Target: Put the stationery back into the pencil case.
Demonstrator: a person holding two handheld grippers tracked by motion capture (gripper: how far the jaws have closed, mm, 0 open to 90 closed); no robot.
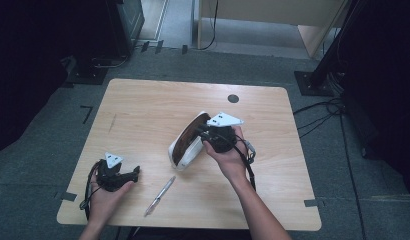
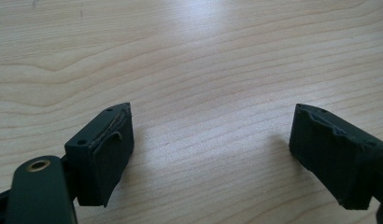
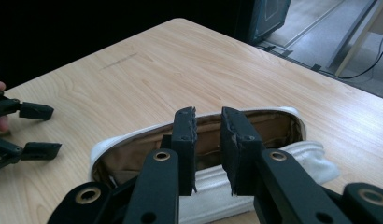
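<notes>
A white pouch (image 1: 185, 147) with a brown lining lies open near the middle of the wooden table (image 1: 143, 105). My right gripper (image 1: 204, 133) is at its right side; in the right gripper view the jaws (image 3: 208, 116) stand close together over the pouch (image 3: 292, 154), shut on its near white edge. A silver pen (image 1: 160, 196) lies on the table in front of the pouch. At the front left, my left gripper (image 1: 135, 174) rests low over bare wood, its jaws (image 2: 213, 135) wide open with nothing between them. It also appears at the left (image 3: 38, 130) of the right gripper view.
A dark round hole (image 1: 233, 98) sits in the table near its far edge. Around the table are grey floor, cables (image 1: 318, 115) at the right and dark stands (image 1: 93, 70) at the back left.
</notes>
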